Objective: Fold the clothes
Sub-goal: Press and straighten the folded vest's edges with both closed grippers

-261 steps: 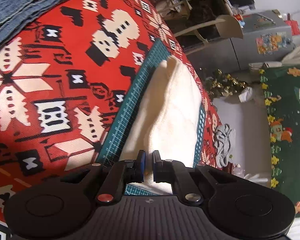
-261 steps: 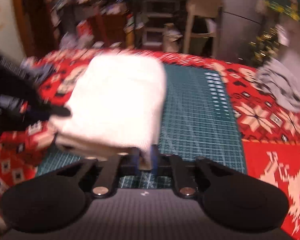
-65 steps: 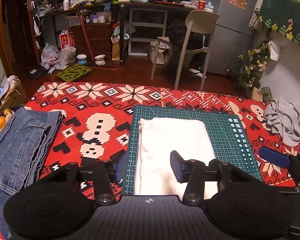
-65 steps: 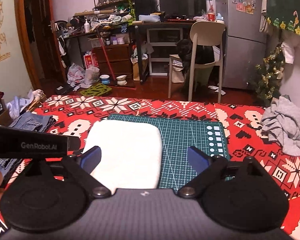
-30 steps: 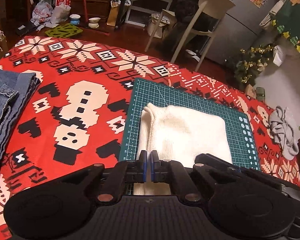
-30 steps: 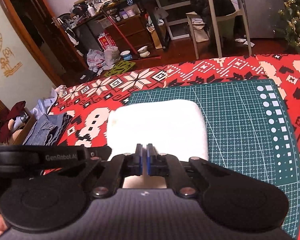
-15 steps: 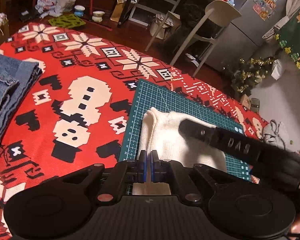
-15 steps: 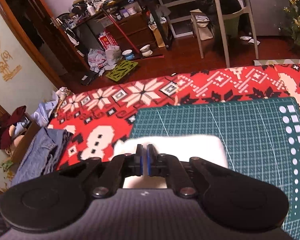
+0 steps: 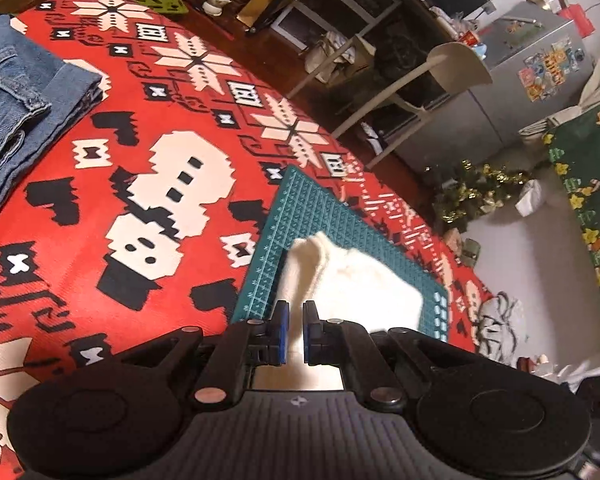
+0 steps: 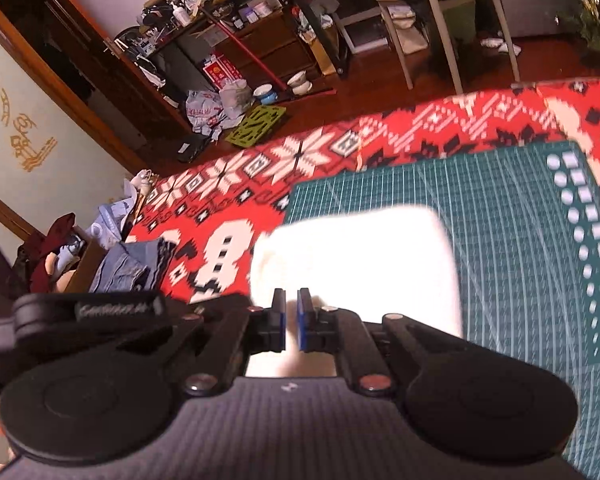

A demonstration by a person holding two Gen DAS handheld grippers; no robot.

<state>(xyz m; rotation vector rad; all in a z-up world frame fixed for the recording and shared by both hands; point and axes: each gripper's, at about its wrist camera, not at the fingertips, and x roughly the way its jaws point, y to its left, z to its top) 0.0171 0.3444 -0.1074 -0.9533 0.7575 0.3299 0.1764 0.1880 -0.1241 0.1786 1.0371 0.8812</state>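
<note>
A folded white garment (image 9: 360,284) lies on the green cutting mat (image 9: 300,204), its near edge raised. My left gripper (image 9: 295,328) is shut on that near edge, with white cloth between the blue pads. In the right wrist view the white garment (image 10: 360,248) reaches past the left side of the mat (image 10: 500,200) over the red cloth. My right gripper (image 10: 291,320) is shut on the same near edge, a little cloth showing in the narrow gap. The black housing of the left tool (image 10: 88,312) sits close beside it on the left.
Folded blue jeans (image 9: 12,100) lie at the far left of the red patterned tablecloth (image 9: 140,120). A crumpled grey garment (image 9: 496,320) lies right of the mat. Beyond the table stand a chair (image 9: 452,68) and cluttered shelves.
Both grippers went from open above the garment to shut on its near edge. Since then the left view has rolled and the garment has shifted left, partly off the mat.
</note>
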